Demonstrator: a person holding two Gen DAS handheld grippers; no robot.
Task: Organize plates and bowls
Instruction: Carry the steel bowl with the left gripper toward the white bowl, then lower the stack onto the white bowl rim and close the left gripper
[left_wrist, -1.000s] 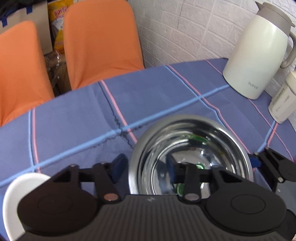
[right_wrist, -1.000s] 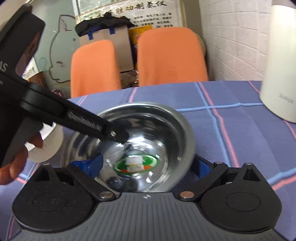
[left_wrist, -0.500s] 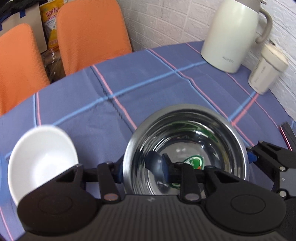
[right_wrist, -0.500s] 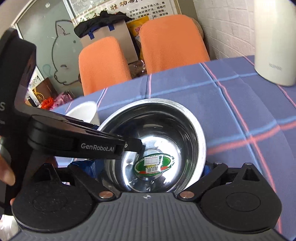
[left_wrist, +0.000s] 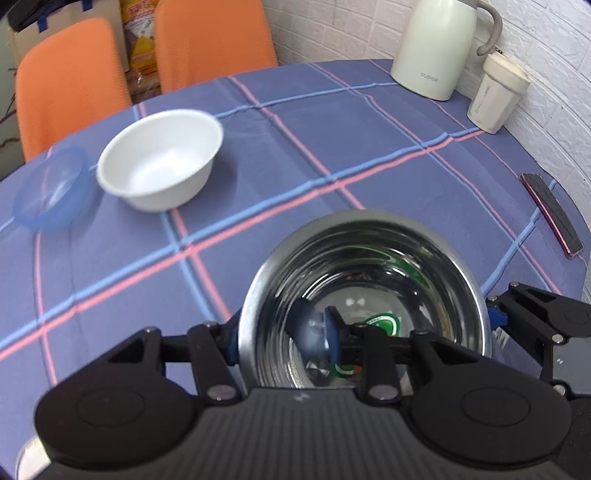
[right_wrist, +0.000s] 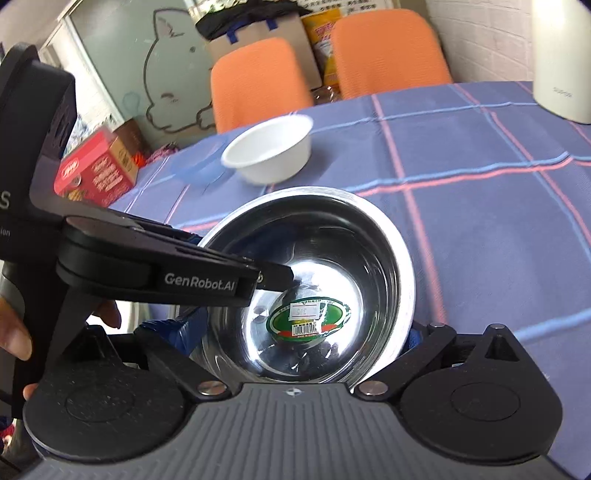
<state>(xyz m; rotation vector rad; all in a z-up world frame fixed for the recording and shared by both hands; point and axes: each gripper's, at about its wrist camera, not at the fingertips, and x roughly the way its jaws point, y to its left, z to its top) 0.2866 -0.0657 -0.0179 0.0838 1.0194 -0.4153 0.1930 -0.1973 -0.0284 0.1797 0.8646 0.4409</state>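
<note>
Since a second ago you have drawn both claws and the shiny round steel bowl back toward yourself, so more of the desk with its blue checked cloth shows, and the white round bowl now sits well ahead of you, not at the frame edge.

Count the bowls: three. One steel bowl in your grip, one white bowl standing upright on the cloth, and one translucent blue plastic bowl just beside the white one, on its left in the left wrist view. No flat plate shows in either view.

Your left claw is clamped on the steel bowl's rim at the bowl's left side: one blue-padded finger presses outside the wall, and the other reaches inside the bowl. Your right claw spans much wider, its two fingers apart with the bowl's near side lying between them; whether its pads actually press the wall I cannot tell. A green oval sticker with a barcode sits at the bottom of the bowl. In the right wrist view the bowl looks tilted toward the camera; whether it rests on the cloth is unclear.

Farther off stand one cream thermos jug, one small cream lidded cup, and one dark phone at the desk's right edge. Two orange chairs stand behind the desk.
</note>
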